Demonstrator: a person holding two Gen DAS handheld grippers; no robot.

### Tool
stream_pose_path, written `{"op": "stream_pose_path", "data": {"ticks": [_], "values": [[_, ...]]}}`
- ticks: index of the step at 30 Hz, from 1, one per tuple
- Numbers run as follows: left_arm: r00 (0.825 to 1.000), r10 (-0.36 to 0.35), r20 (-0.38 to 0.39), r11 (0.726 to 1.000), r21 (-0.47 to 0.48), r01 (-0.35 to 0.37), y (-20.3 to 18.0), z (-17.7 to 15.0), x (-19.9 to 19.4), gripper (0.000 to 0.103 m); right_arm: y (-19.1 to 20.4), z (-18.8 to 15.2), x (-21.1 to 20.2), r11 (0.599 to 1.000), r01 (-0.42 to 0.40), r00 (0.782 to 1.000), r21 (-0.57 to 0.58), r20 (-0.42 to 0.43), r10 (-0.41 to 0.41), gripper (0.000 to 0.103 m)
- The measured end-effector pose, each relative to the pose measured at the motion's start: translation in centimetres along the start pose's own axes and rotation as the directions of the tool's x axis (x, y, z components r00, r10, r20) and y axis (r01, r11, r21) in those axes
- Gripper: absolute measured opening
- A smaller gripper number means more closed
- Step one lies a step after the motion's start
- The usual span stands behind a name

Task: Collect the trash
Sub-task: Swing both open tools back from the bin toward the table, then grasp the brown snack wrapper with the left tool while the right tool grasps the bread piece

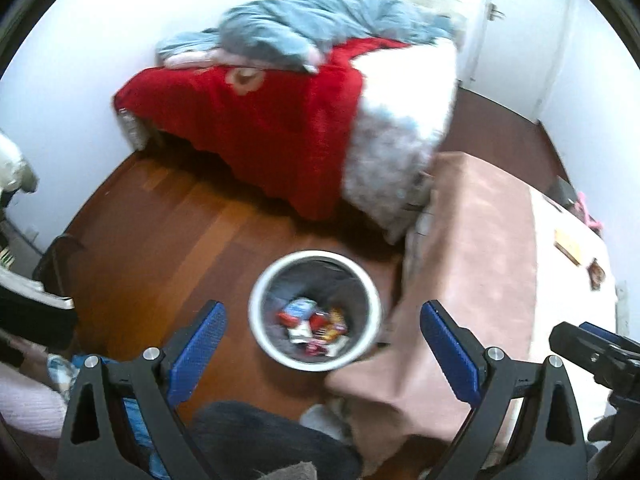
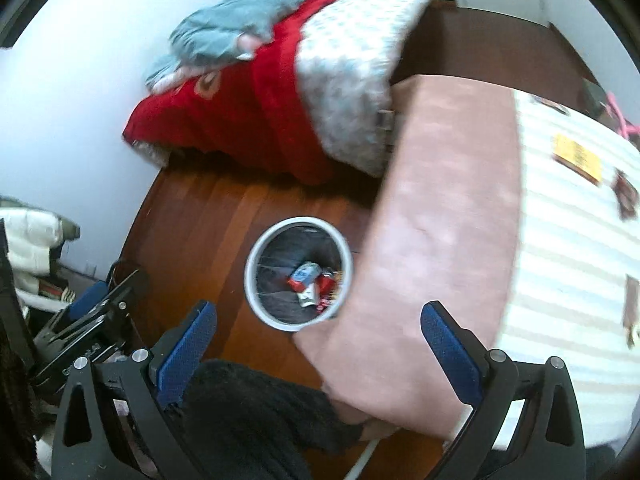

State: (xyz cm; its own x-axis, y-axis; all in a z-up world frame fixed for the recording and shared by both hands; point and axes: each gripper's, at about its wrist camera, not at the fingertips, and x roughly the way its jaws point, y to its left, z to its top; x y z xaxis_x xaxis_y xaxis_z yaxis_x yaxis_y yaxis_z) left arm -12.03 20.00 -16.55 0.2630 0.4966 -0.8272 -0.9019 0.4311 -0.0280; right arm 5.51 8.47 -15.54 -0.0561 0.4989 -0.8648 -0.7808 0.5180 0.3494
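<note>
A round white-rimmed trash bin (image 1: 257,300) stands on the wood floor with several colourful wrappers (image 1: 310,322) at its bottom. My left gripper (image 1: 322,306) hovers above it, open and empty. My right gripper (image 2: 316,306) is also open and empty, above the bin (image 2: 250,266) and the table's edge. On the striped tabletop lie a yellow packet (image 2: 576,158) and two brown wrappers (image 2: 626,196) (image 2: 632,304). The left wrist view shows the yellow packet (image 1: 568,246) and a brown wrapper (image 1: 596,272) at far right. Both views are blurred.
A table draped in pink cloth (image 2: 448,200) stands right of the bin. Behind it is a bed with a red blanket (image 1: 260,120) and blue-grey duvet (image 1: 304,28). Dark clothing (image 2: 256,416) lies in the foreground, clutter (image 2: 28,248) at the left wall.
</note>
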Motion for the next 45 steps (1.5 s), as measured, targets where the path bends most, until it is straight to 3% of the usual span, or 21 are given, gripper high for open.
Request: {"op": "stream_pose_path", "data": {"ticks": [3, 7, 10, 14, 16, 17, 21, 24, 25, 26, 27, 35, 41, 45], "values": [[0.998, -0.054, -0.045, 0.997, 0.055, 0.056, -5.2, -0.8, 2.0, 0.099, -5.4, -0.7, -1.4, 0.996, 0.071, 0.997, 0.059, 0.001, -0.071, 0.103], [0.987, -0.101, -0.123, 0.980, 0.159, 0.120, -13.8, -2.6, 5.2, 0.099, -16.1, -1.7, -2.9, 0.957, 0.212, 0.977, 0.197, -0.037, -0.209, 0.103], [0.979, -0.110, -0.170, 0.957, 0.247, 0.150, -20.2, -4.5, 7.4, 0.099, -25.1, -3.0, -3.9, 0.889, 0.308, 0.951, 0.339, -0.083, -0.298, 0.103], [0.973, -0.097, -0.211, 0.927, 0.336, 0.166, -27.4, -6.5, 9.6, 0.099, -35.2, -4.6, -4.5, 0.781, 0.348, 0.933, 0.519, -0.113, -0.340, 0.103], [0.971, -0.085, -0.225, 0.916, 0.365, 0.165, -29.8, -7.4, 10.4, 0.099, -39.0, -5.1, -4.2, 0.736, 0.353, 0.930, 0.578, -0.129, -0.344, 0.098], [0.970, -0.078, -0.230, 0.911, 0.380, 0.164, -30.7, -7.6, 10.9, 0.099, -40.4, -5.3, -3.9, 0.724, 0.341, 0.933, 0.599, -0.126, -0.336, 0.089], [0.970, -0.048, -0.237, 0.895, 0.421, 0.147, -33.4, -7.9, 12.2, 0.099, -42.9, -4.8, -2.6, 0.718, 0.338, 0.933, 0.608, -0.117, -0.340, 0.073], [0.971, -0.037, -0.235, 0.890, 0.434, 0.139, -34.2, -7.8, 12.6, 0.099, -43.1, -4.6, -1.6, 0.721, 0.370, 0.919, 0.586, -0.118, -0.376, 0.055], [0.971, -0.037, -0.237, 0.889, 0.435, 0.140, -34.3, -7.7, 12.7, 0.099, -42.7, -4.6, -1.5, 0.722, 0.381, 0.912, 0.578, -0.105, -0.397, 0.053], [0.971, -0.037, -0.237, 0.890, 0.435, 0.140, -34.5, -7.7, 12.8, 0.099, -42.3, -4.5, -1.3, 0.729, 0.386, 0.909, 0.566, -0.097, -0.405, 0.038], [0.971, -0.040, -0.237, 0.890, 0.432, 0.142, -34.7, -7.4, 12.9, 0.099, -41.9, -4.4, -1.1, 0.729, 0.395, 0.904, 0.559, -0.095, -0.418, 0.032], [0.964, -0.096, -0.247, 0.885, 0.422, 0.196, -38.1, -4.4, 13.1, 0.099, -43.4, -2.4, -2.4, 0.746, 0.310, 0.929, 0.589, -0.022, -0.369, 0.030], [0.897, -0.253, -0.361, 0.876, 0.309, 0.371, -45.0, 0.4, 14.8, 0.099, -47.0, 1.8, -2.2, 0.739, 0.292, 0.937, 0.606, -0.028, -0.348, 0.030], [0.853, -0.308, -0.422, 0.853, 0.274, 0.444, -50.0, 1.5, 16.6, 0.098, -49.5, 3.1, -2.1, 0.723, 0.303, 0.936, 0.621, -0.051, -0.348, 0.030]]}}
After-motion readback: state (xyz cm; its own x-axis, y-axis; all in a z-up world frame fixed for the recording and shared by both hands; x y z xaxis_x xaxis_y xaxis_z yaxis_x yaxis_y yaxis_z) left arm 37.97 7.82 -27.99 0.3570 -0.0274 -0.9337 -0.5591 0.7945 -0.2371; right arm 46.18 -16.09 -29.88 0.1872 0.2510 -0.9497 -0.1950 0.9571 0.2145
